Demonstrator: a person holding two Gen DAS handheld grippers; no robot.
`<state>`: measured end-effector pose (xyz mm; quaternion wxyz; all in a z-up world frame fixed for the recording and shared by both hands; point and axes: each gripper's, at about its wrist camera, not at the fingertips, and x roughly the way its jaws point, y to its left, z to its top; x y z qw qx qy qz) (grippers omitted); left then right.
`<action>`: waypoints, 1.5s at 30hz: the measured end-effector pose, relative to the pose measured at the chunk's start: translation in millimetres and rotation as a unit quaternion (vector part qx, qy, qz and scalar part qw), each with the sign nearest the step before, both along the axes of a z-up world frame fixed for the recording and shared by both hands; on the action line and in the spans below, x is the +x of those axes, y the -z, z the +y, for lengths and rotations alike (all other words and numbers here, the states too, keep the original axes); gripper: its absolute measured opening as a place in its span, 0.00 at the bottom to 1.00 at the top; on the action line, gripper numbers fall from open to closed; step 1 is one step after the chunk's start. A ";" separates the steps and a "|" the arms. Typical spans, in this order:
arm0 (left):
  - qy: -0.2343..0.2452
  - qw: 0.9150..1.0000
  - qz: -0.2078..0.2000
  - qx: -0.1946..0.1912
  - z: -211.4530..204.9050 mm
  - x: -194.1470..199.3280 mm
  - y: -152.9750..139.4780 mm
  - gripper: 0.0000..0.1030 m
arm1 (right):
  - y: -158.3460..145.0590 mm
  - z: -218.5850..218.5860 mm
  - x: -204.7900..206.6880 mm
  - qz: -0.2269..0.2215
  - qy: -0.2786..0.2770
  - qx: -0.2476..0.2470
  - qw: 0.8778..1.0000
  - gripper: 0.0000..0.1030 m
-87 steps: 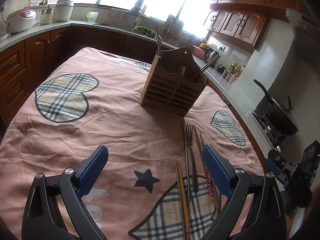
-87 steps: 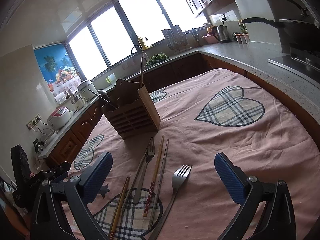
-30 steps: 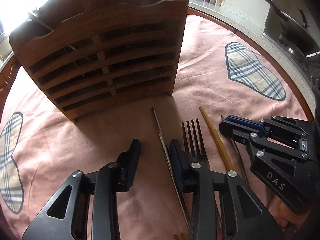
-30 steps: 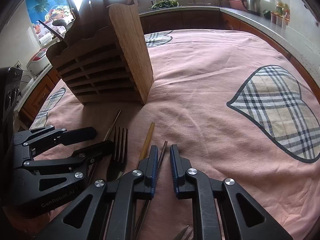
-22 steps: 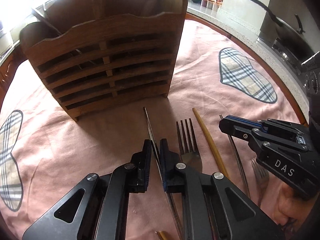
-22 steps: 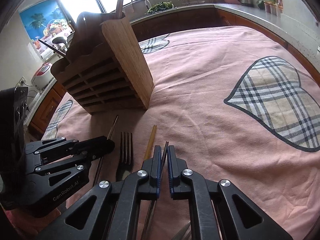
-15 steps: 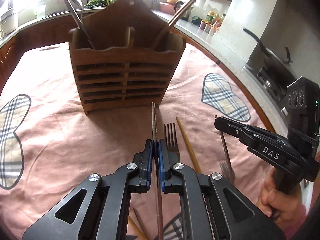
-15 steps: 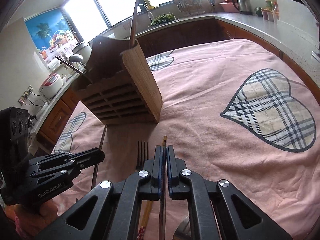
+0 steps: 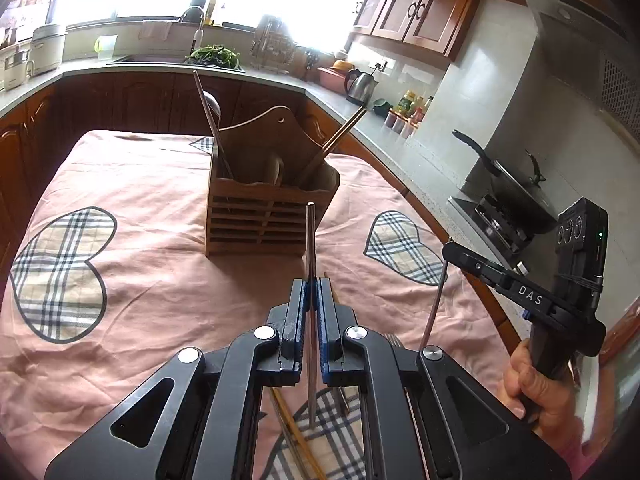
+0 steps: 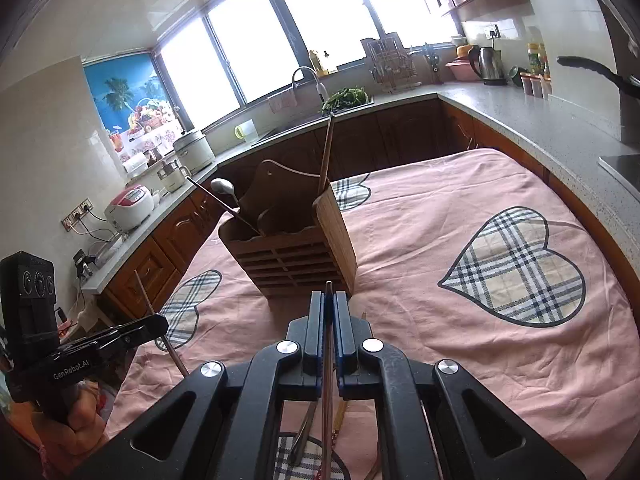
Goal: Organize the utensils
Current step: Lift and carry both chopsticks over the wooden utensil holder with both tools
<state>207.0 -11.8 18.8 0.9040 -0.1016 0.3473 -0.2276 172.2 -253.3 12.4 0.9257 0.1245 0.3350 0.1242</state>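
A wooden utensil holder (image 9: 272, 204) stands upright mid-table on a pink cloth (image 9: 160, 280) printed with plaid hearts; a ladle (image 10: 222, 187) leans out of its left compartment and a pair of chopsticks (image 9: 340, 132) out of its right. The left gripper (image 9: 311, 294) has its jaws clamped on a thin metal chopstick (image 9: 310, 240), lifted off the cloth and pointing at the holder's slatted front. The right gripper (image 10: 329, 308) pinches a second slim chopstick (image 10: 328, 380) the same way, just short of the holder's near corner. More utensils (chopsticks and at least one fork (image 9: 394, 340)) lie on the cloth under both grippers. Nothing stands between either gripper and the holder. Around the table runs a grey counter (image 10: 540, 120) with dark wood cabinets, a rice cooker (image 10: 130, 210), a kettle (image 9: 360, 86), a sink with greens beneath bright windows, and a black pan (image 9: 508, 176) on the stove.
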 end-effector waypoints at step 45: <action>-0.093 0.985 -0.127 -0.066 56.8 -3.2 -82.9 0.05 | -85.6 1.3 -8.1 -0.159 0.037 0.030 0.986 0.04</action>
